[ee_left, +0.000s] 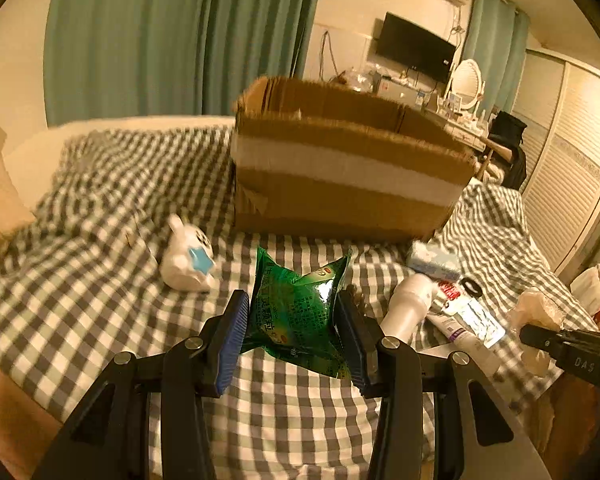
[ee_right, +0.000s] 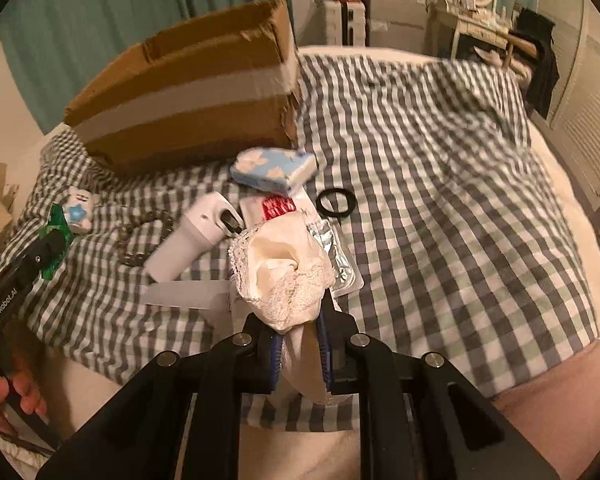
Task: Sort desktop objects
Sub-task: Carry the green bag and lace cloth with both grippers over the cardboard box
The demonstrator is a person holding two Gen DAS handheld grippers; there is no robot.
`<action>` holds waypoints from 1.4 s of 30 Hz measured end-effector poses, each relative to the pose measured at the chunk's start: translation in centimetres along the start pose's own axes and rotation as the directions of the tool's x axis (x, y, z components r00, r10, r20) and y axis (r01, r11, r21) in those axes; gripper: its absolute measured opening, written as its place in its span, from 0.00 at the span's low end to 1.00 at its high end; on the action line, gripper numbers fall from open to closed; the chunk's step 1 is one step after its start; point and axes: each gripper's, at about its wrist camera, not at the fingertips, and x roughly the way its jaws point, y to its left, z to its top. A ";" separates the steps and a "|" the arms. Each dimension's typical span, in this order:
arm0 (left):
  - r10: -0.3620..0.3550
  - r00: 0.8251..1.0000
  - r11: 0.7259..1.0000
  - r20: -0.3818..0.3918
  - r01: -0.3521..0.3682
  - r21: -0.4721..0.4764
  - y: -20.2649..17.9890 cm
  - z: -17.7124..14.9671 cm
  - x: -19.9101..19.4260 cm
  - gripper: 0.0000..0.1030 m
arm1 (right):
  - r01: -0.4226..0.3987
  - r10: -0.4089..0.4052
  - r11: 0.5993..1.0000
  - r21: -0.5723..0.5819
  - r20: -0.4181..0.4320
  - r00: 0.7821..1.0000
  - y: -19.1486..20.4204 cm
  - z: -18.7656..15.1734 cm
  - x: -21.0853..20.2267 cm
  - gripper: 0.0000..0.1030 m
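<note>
Green packet (ee_left: 300, 312) clamped in left hand-held gripper (ee_left: 292, 324), lace cloth (ee_right: 284, 280) in right (ee_right: 300, 356)

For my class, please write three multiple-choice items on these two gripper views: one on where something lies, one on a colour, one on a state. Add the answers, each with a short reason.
1. Where is the cardboard box?
A. on the checked bedcover
B. on the floor
C. on the dressing table

2. What colour is the packet in the left gripper?
A. red
B. green
C. yellow

3. What is the state of the right gripper?
A. wide open and empty
B. closed on the black ring
C. closed on a white lace-trimmed cloth

Answers:
1 A: the box stands on the checks beyond the white toy.
2 B: the glossy packet between the blue pads is green.
3 C: the cloth bunches out of the narrow jaws, while the black ring lies apart on the bedcover.
</note>
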 end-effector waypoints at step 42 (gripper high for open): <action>-0.084 0.978 0.995 0.193 0.072 0.067 -7.5 22.8 -11.0 0.44 | -0.179 0.190 0.982 -0.065 0.267 0.945 4.1 22.1 -17.4 0.14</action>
